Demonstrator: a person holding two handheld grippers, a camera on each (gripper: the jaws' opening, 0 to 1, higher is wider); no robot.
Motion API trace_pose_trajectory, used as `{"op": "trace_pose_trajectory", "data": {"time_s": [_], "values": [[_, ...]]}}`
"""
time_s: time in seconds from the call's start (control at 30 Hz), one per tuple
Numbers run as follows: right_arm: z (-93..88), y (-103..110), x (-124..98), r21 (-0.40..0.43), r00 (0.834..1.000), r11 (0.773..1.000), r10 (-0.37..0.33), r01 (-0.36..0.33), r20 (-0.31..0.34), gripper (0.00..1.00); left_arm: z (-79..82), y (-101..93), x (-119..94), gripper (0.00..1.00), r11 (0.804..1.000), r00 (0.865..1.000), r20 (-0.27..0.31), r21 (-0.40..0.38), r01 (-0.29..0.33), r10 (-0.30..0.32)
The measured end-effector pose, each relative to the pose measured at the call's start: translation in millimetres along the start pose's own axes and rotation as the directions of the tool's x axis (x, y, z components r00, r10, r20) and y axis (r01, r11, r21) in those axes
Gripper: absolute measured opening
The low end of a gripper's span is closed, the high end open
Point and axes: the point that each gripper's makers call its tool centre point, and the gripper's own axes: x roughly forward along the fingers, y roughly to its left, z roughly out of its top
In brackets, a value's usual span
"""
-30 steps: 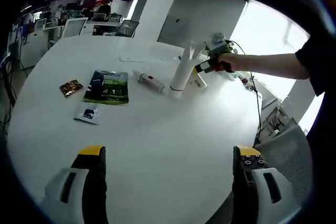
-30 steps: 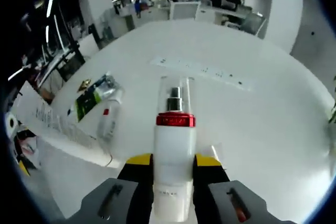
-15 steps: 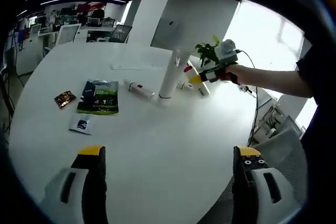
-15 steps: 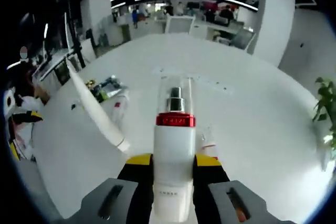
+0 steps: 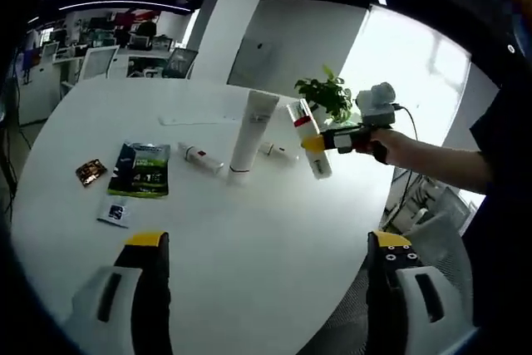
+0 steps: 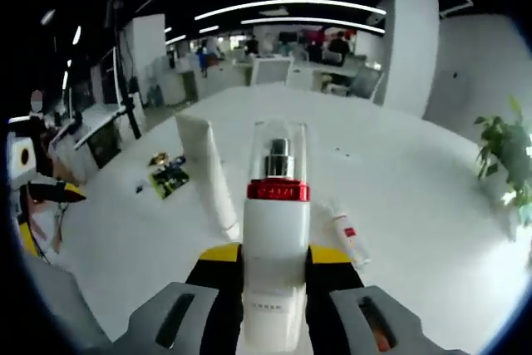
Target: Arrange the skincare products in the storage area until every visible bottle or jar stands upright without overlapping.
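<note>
Right gripper view showed the right claw (image 6: 266, 257) pinching a white spray bottle (image 6: 275, 247) with a red collar and clear cap between its yellow-tipped jaws, above the white counter (image 6: 416, 197); beside it a tall white tube (image 6: 209, 174) stood cap-down and a small tube (image 6: 344, 234) lay flat. Left gripper view showed the left claw (image 5: 266, 243) spread wide with nothing between its jaws, the bottle apparently off the counter, and a green packet (image 5: 144, 170), a small sachet (image 5: 117, 212) and a brown wrapper (image 5: 90, 172) lying to the tube's left.
</note>
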Motion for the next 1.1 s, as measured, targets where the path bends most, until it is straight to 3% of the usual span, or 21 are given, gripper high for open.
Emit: {"op": "trace_pose_trajectory", "data": {"time_s": [0.2,0.43,0.6,0.7,0.83,0.93,1.1], "values": [[-5.3,43,-14,-0.023,0.997,0.997,0.07,-0.069,0.025,0.19,7.8,-9.8,2,0.89,1.0,1.0,0.024,-0.024,0.016,-0.015],[5.2,89,-25,-0.086,0.985,0.988,0.141,-0.132,0.1,0.19,18.9,-27.2,4,0.86,0.997,0.997,0.06,-0.051,0.055,-0.051],[3.6,118,-33,-0.121,0.976,0.979,0.181,-0.167,0.119,0.2,34.2,-43.0,3,0.84,0.991,0.987,0.128,-0.078,0.107,-0.096],[0.8,131,-37,-0.144,0.971,0.973,0.2,-0.181,0.132,0.2,44.4,-50.4,-1,0.84,0.991,0.98,0.172,-0.072,0.116,-0.102],[0.6,151,-45,-0.142,0.959,0.967,0.234,-0.211,0.163,0.2,44.4,-52.4,-1,0.78,0.989,0.981,0.17,-0.092,0.113,-0.097],[2.1,164,-51,-0.15,0.949,0.962,0.253,-0.227,0.186,0.2,48.7,-58.7,0,0.73,0.98,0.974,0.199,-0.142,0.14,-0.11],[1.4,183,-57,-0.171,0.943,0.955,0.273,-0.242,0.192,0.2,50.9,-64.4,5,0.66,0.981,0.975,0.198,-0.144,0.129,-0.099]]}}
